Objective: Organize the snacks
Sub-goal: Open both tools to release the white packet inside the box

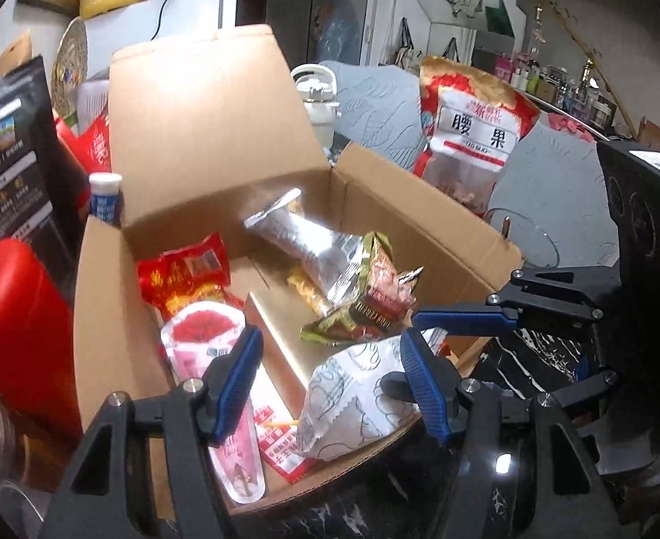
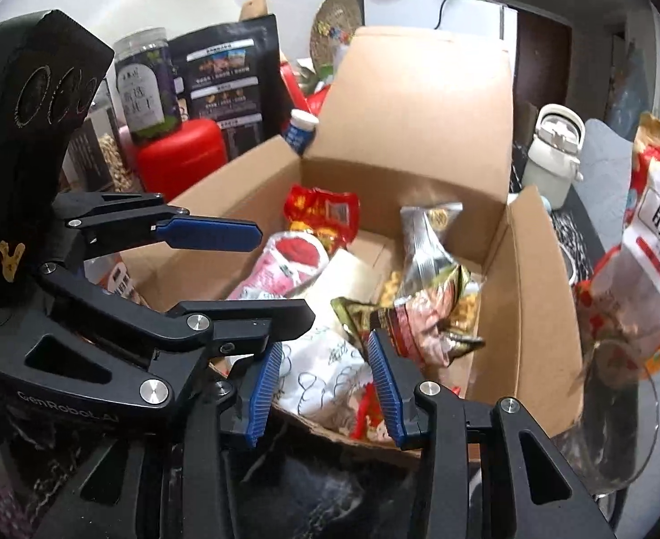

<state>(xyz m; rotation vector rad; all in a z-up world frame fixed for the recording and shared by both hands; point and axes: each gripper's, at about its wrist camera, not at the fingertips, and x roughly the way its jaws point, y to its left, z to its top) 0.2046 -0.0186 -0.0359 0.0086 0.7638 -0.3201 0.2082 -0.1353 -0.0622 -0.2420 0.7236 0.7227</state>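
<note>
An open cardboard box (image 1: 118, 314) (image 2: 532, 314) holds several snack packs: a red pack (image 1: 186, 274) (image 2: 323, 213), a silver pack (image 1: 303, 238) (image 2: 424, 247), a green-and-red pack (image 1: 370, 301) (image 2: 424, 328), a pink pouch (image 1: 235, 431) (image 2: 280, 269) and a white patterned pack (image 1: 352, 399) (image 2: 325, 377). My left gripper (image 1: 330, 382) is open over the box's near edge, empty. My right gripper (image 2: 325, 386) is open over the white pack, empty; it also shows in the left wrist view (image 1: 464, 314).
A cashew bag (image 1: 469, 134) (image 2: 648, 242) stands right of the box. A black pouch (image 1: 11, 157) (image 2: 231, 85), a red container (image 1: 11, 337) (image 2: 181, 157), a jar (image 2: 148, 85) and a small white bottle (image 1: 105, 197) (image 2: 303, 128) are left. A glass bowl (image 2: 617, 426) and a white kettle (image 2: 554, 157) are right.
</note>
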